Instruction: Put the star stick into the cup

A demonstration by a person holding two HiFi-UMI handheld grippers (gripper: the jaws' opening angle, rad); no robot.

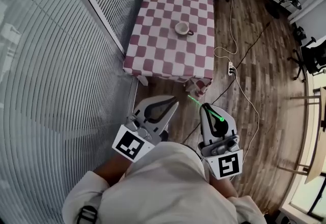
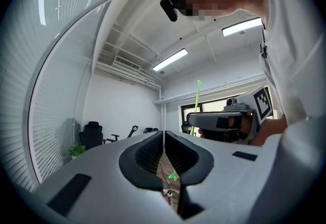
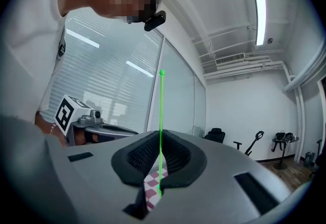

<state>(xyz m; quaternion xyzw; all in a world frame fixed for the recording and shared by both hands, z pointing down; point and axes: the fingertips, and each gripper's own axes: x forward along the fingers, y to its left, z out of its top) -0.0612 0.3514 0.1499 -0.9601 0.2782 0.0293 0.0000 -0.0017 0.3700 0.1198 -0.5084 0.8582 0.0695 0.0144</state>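
Near checkered table [image 1: 153,39], right fingers [image 3: 133,159] pinch thin green star stick [image 3: 161,116] — left fingers [image 2: 140,159] clenched

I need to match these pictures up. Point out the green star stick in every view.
Head view: green star stick, lower centre, held in the right gripper.
Left gripper view: the stick right of centre, rising from that gripper.
Right gripper view: the stick dead centre, upright between the closed jaws.
Shared landmark: the slatted blinds.
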